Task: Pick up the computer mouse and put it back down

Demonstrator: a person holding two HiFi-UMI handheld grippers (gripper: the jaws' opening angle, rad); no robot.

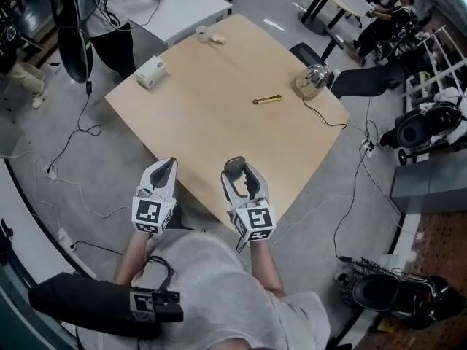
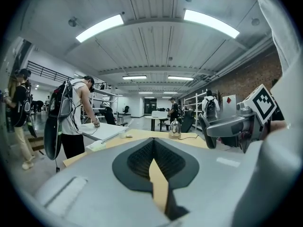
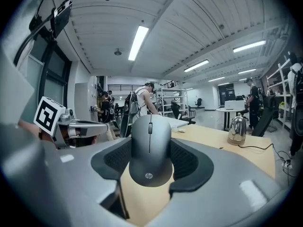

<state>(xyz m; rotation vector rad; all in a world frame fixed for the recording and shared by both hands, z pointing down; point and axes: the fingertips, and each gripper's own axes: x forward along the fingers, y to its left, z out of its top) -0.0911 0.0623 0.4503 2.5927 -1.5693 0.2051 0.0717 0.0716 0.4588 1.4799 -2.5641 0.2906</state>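
A dark grey computer mouse (image 3: 150, 150) is clamped between the pads of my right gripper (image 3: 150, 167), held off the wooden table (image 1: 219, 115) with its scroll wheel pointing away. In the head view the right gripper (image 1: 241, 172) hangs over the table's near edge, and the mouse (image 1: 251, 184) shows as a dark shape between its jaws. My left gripper (image 1: 165, 169) is beside it to the left, over the table's near corner. Its jaws (image 2: 154, 148) are shut with nothing between them.
A metal kettle (image 1: 312, 81) with a cord stands at the table's far right. A yellow tool (image 1: 267, 99), a white box (image 1: 151, 72) and a cup (image 1: 202, 32) also rest on the table. A person (image 1: 109, 20) stands at a white table to the far left. Cables lie on the floor.
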